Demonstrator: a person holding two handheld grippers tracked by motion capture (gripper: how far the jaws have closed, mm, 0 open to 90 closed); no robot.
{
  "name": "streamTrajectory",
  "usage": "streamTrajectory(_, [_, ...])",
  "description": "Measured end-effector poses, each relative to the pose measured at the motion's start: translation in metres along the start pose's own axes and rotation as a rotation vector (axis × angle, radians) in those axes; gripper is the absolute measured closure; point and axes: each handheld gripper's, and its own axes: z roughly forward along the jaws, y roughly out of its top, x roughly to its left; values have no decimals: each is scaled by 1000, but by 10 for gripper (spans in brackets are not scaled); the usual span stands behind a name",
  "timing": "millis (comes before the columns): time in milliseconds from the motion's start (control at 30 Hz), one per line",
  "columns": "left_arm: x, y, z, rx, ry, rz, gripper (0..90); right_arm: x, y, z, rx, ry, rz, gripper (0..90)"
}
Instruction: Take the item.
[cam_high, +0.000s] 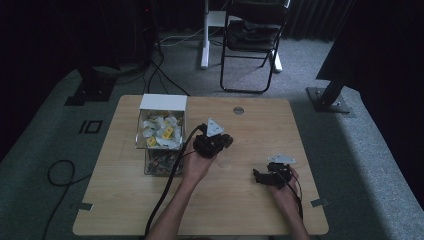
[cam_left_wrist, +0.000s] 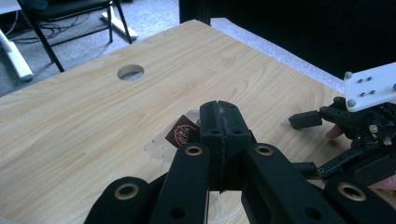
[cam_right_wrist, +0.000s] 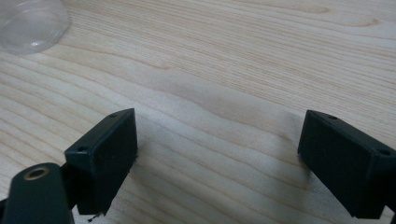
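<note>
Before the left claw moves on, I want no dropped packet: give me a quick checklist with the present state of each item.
1. Left claw shut on the clear packet with the dark red label: ok.
2. How firmly the packet is pinched: cannot tell, its held edge is hidden behind the jaws.
3. Right claw open, nothing between its jaws: ok.
4. Right claw apart from the left one: ok in the high view.
5. Clear box of packets upright on the table: ok.
</note>
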Motion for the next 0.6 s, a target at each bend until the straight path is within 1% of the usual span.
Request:
streamTrajectory(400, [-1,1,6,10,0,-1,900,0,0,0,0,0,0,118])
streamTrajectory(533, [-2,1,8,11,-6,1,900,0,0,0,0,0,0,117])
streamTrajectory(567, [-2,1,8,11,-11,0,868,0,0,0,0,0,0,117])
streamTrajectory(600, [-2,1,8,13,-11,1,808,0,0,0,0,0,0,117])
